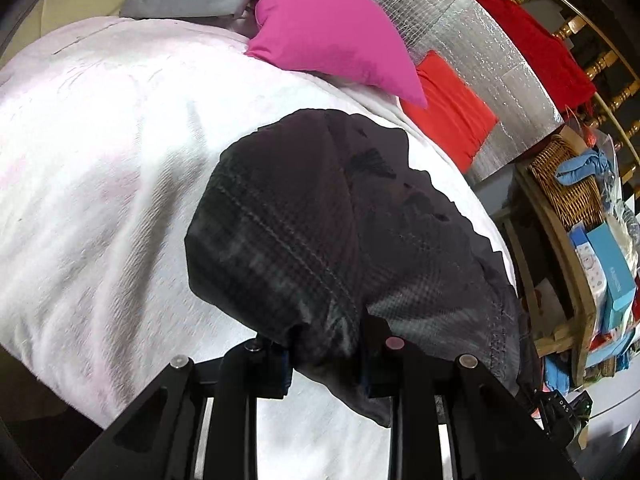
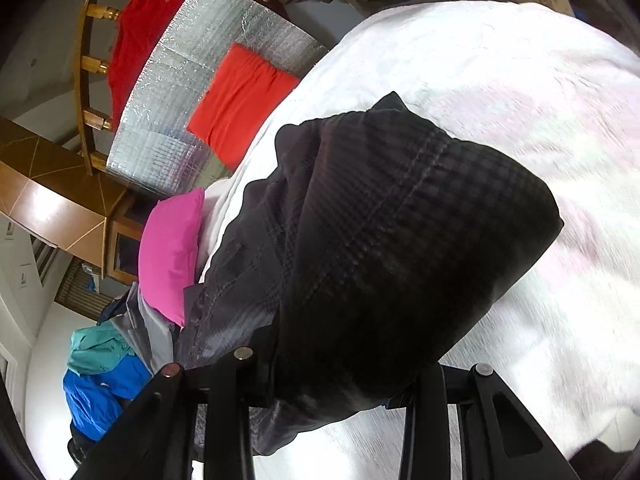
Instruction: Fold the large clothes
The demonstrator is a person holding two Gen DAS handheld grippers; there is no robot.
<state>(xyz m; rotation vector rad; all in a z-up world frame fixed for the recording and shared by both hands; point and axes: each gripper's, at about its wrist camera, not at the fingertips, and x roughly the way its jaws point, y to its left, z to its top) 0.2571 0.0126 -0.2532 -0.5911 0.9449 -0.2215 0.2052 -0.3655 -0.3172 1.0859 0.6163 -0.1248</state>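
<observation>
Clamping dark checked garment (image 1: 304,240) in left gripper (image 1: 326,364) at lower centre; right gripper (image 2: 332,380) likewise pinching it, probably lifting an edge over white blanket (image 1: 100,160) for folding.

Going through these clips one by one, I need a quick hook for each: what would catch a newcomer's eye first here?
The dark checked garment fills the middle of both views, bunched up and pinched at each end by the left gripper and the right gripper over a white blanket. Behind it, a bright pink cushion lies at the blanket's far edge, beside an orange-red cloth on a silver foil sheet.
</observation>
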